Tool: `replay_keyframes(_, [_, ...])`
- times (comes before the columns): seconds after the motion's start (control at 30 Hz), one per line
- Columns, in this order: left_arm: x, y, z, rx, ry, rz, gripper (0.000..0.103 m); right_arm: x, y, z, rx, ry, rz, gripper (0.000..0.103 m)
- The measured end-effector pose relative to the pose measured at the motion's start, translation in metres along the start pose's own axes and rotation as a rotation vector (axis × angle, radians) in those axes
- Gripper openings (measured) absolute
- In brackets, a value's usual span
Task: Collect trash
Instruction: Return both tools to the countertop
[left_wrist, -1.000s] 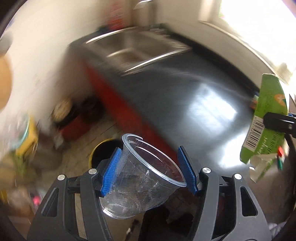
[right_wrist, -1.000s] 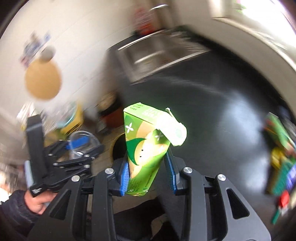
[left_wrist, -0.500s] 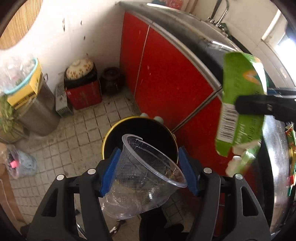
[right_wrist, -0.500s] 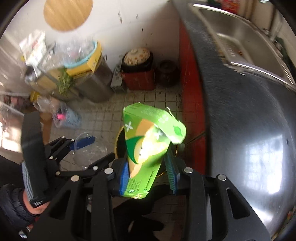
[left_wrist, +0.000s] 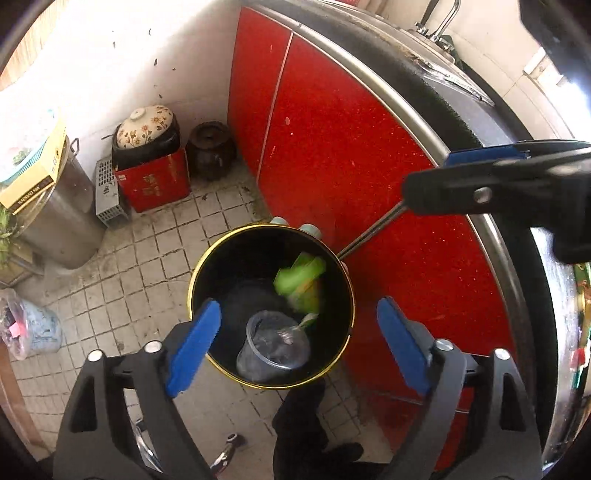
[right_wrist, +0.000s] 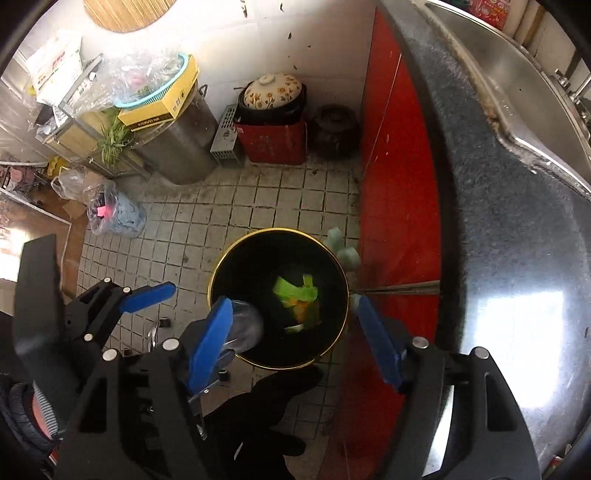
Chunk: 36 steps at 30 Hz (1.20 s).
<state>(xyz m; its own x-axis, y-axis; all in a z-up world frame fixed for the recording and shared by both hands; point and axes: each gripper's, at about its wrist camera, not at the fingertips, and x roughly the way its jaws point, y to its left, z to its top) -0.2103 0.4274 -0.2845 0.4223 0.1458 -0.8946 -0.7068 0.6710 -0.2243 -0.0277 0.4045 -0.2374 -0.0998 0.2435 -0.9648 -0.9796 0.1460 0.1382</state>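
Left fingers: we are holding the left gripper (left_wrist: 299, 347) above the bin with its blue fingers (left_wrist: 194, 343) spread wide and nothing between them.
Right fingers: we are holding the right gripper (right_wrist: 295, 339) over the same bin, its blue fingers (right_wrist: 210, 339) also spread apart and gripping nothing.
Clear plastic cup: the clear plastic cup (left_wrist: 271, 345) is lying inside the bin against the near wall, mouth tilted upward; in the right wrist view it is showing only as a blur just behind our left-hand finger.
Green carton: the green carton (left_wrist: 301, 284) is sitting in the bin toward the cabinet side, just beyond the cup, slightly blurred.
Bin: the round black bin with a gold rim (left_wrist: 199, 266) is standing on the tiled floor (right_wrist: 258, 199), right beside the red cabinet doors (left_wrist: 332, 147).
Tabletop: the dark speckled tabletop (right_wrist: 498, 221) is running above the cabinet, with a steel sink (right_wrist: 517, 85) set toward its far end.
Far corner of the floor: a floral-lidded pot on a red box (right_wrist: 271, 144), a dark jar (right_wrist: 334, 129) and a steel drum (right_wrist: 184, 140) are standing along the wall.
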Motion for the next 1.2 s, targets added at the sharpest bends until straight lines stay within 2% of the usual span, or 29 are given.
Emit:
replay_keyframes(0.2, [-0.017, -0.014, 0.008, 0.053, -0.007, 0.037, 0.090, -0.056, -0.012, -0.018, 0.063, -0.082, 0.008, 0.078])
replay_keyframes(0.3, [-0.038, -0.043, 0.017, 0.135, -0.025, 0.087, 0.094, -0.105, -0.023, -0.042, 0.120, -0.160, -0.010, 0.087])
replay_keyframes(0.4, [-0.062, -0.086, 0.024, 0.240, -0.053, 0.087, 0.096, -0.163, -0.045, -0.084, 0.201, -0.257, -0.083, 0.094])
replay_keyframes(0.47, [-0.080, -0.126, 0.027, 0.333, -0.081, 0.061, 0.096, -0.201, -0.062, -0.122, 0.283, -0.314, -0.148, 0.094])
replay_keyframes(0.57, [-0.104, -0.193, 0.026, 0.463, -0.107, -0.027, 0.096, -0.254, -0.094, -0.190, 0.443, -0.371, -0.260, 0.095])
replay_keyframes(0.67, [-0.121, -0.278, 0.017, 0.602, -0.086, -0.190, 0.096, -0.294, -0.127, -0.268, 0.645, -0.405, -0.346, 0.095])
replay_keyframes(0.8, [-0.135, -0.374, -0.015, 0.786, -0.053, -0.329, 0.096, -0.333, -0.150, -0.371, 0.881, -0.442, -0.461, 0.095])
replay_keyframes(0.93, [-0.147, -0.448, -0.056, 0.939, -0.039, -0.396, 0.096, -0.362, -0.150, -0.469, 1.072, -0.467, -0.558, 0.095])
replay_keyframes(1.13, [-0.160, -0.502, -0.113, 1.067, 0.008, -0.444, 0.096, -0.372, -0.130, -0.563, 1.223, -0.480, -0.600, 0.095])
replay_keyframes(1.2, [-0.161, -0.508, -0.122, 1.086, 0.030, -0.448, 0.096, -0.371, -0.127, -0.577, 1.245, -0.478, -0.598, 0.095])
